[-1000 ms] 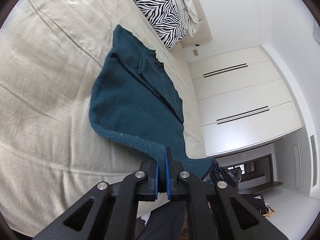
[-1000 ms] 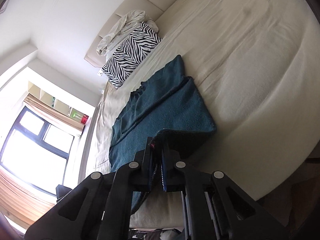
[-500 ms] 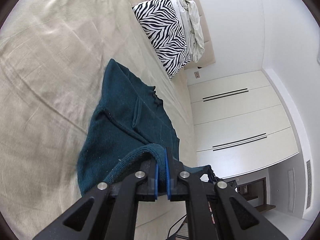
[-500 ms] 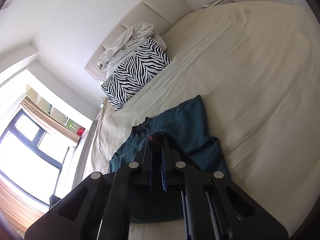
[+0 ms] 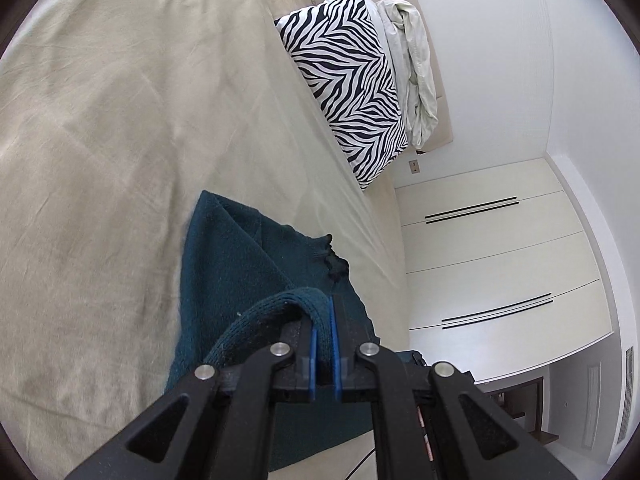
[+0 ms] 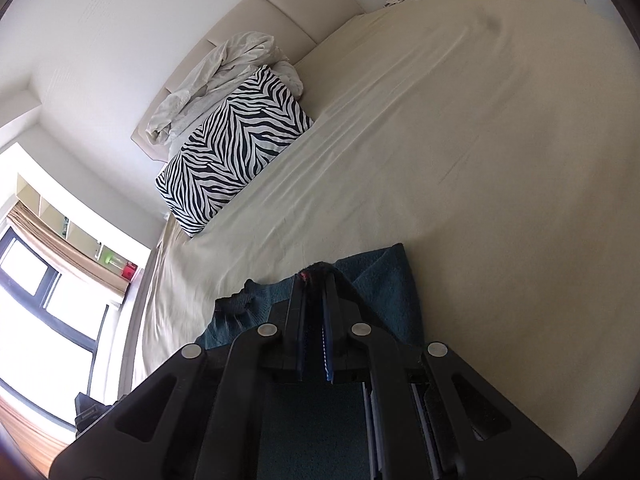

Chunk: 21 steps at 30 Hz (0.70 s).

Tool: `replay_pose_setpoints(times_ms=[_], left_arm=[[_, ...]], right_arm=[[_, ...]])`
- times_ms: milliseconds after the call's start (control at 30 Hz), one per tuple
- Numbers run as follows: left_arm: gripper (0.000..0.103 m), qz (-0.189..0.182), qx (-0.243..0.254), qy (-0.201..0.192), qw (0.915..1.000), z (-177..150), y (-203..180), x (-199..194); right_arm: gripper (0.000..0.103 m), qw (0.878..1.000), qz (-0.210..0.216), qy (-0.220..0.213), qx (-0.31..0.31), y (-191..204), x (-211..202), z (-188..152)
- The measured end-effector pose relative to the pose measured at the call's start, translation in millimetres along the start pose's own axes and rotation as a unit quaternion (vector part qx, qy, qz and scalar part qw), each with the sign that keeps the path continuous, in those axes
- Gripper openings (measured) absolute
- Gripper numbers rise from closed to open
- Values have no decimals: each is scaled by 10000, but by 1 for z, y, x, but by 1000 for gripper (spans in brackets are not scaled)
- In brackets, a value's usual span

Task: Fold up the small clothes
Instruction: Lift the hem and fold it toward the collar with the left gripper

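While both grippers carry the hem over, the fold is only partly done. Left gripper (image 5: pixel 325 334) has its jaws clamped on the ribbed hem of the teal sweater (image 5: pixel 224 276), lower centre of its frame; the fabric arches up from the pads. Right gripper (image 6: pixel 314 312) — jaws close together, dark knit pinched at the tips (lower centre of its view) — holds the other corner. The sweater lies on the beige bedsheet (image 5: pixel 100 128), its far end flat with the neckline toward the zebra pillow (image 5: pixel 348 80) at upper right. My read: the sides look already folded in, and the bottom-to-top fold is midway. Left to do: lay the hem near the collar, release, smooth. Risk — the layers slide out of line.
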<state>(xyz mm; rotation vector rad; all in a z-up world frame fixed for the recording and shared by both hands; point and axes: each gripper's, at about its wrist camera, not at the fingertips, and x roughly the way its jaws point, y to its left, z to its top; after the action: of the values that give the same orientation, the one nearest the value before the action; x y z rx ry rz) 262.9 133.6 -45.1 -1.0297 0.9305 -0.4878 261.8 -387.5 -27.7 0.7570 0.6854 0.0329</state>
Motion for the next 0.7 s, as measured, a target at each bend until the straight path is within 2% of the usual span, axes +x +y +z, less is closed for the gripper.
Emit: replay_pose_setpoints(times_ms=[167,267,300,367,400,433,567,700], left_arm=[[7,141,-140,27,9998,19,19,32],[8,365,-30,82,9993,23,27,47],[12,398,-18,122,9991,22,30,50],[25,464,-38,123,9988,20,36,49],[38,520,-28,90,9986,18,37,46],[47,562,-26,48,9984,16,39,42],[54,601,-178,-55,9980,8,47,24],[54,758,234,-16,9968,-18,40,7]], right_arm=[[6,9997,-176,135,122,-11,54,14],[8,9983,-286,337,378,-26,87,17],[14,9973,-379,455,424,-31,99,17],[36,9960,-626,496,391,-36,114,14],[55,9963,-667,449,307,-35,116,13],[61,9969,-642,397,225,-33,116,11],[61,9970,-680,360,-112,-23,97,3],[61,9971,-625,321,-309,-21,61,-9]])
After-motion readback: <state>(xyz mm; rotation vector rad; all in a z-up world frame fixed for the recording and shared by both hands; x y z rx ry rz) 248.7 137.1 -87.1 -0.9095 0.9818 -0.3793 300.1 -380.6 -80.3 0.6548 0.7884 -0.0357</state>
